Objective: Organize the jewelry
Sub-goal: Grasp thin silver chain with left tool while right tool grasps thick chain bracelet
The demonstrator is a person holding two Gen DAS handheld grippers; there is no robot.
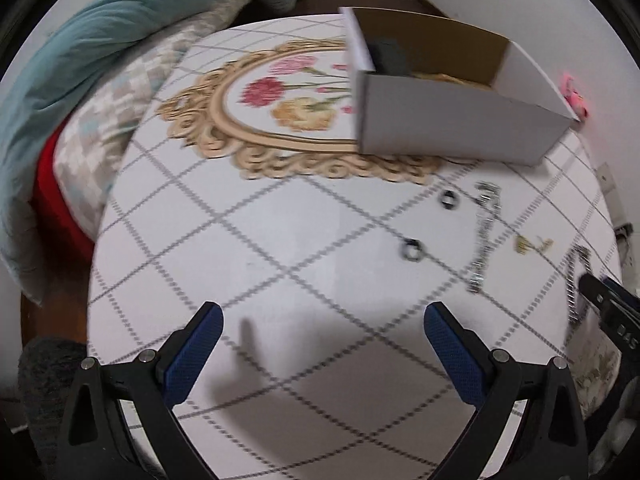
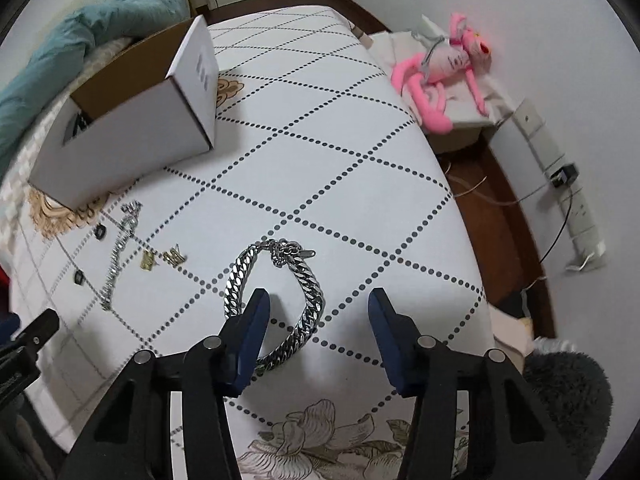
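A thick silver chain bracelet [image 2: 276, 280] lies looped on the white cloth; my right gripper [image 2: 318, 304] is open just above it, its left finger over the loop's near side. A thin silver chain [image 2: 120, 252] [image 1: 486, 236], two dark rings [image 1: 411, 249] [image 1: 449, 199] and gold earrings [image 2: 164, 258] [image 1: 534, 245] lie left of it. An open white cardboard box [image 1: 452, 128] [image 2: 136, 136] stands behind them with dark items inside. My left gripper [image 1: 322, 322] is open and empty over bare cloth, left of the rings.
A teal blanket [image 1: 120, 20] and a patterned pillow [image 1: 116, 120] lie at the left. A pink plush toy [image 2: 440, 76] sits on a low box at the right, past the cloth's edge. A power strip [image 2: 576, 208] lies on the floor.
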